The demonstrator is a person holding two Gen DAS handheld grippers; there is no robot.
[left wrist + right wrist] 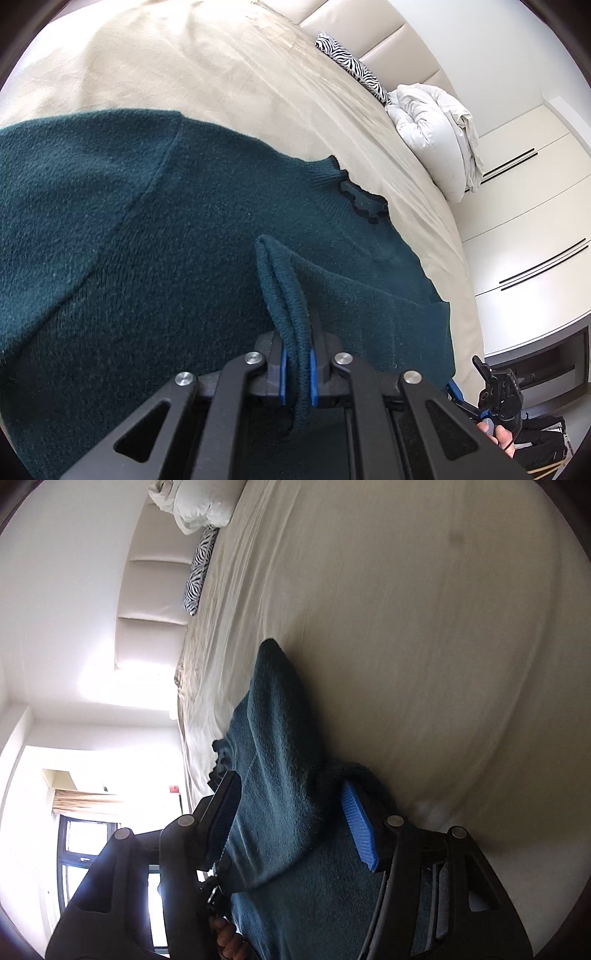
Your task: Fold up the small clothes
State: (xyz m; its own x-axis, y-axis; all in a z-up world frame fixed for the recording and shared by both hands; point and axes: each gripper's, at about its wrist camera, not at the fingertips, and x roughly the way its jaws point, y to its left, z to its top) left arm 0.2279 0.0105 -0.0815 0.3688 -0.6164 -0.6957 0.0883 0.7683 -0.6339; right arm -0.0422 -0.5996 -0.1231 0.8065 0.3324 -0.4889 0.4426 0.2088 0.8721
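A dark teal knit sweater (147,240) lies spread on the beige bed (184,66). My left gripper (297,373) is shut on a ribbed edge of the sweater, and the doubled band stands up between its blue pads (282,373). In the right wrist view, which is rolled sideways, a raised fold of the same sweater (273,738) runs between the fingers of my right gripper (290,788). Its jaws stand apart, the blue pads (360,823) are not pressed together, and the fabric leans on the left one. A hand (495,435) holds the right gripper's handle at the lower right of the left wrist view.
A zebra-print pillow (354,66) and a bundled white duvet (432,125) sit by the padded headboard (147,590). White wardrobe doors (535,221) stand past the bed's edge. A bright window (85,849) is behind. Bare sheet (443,627) stretches beyond the sweater.
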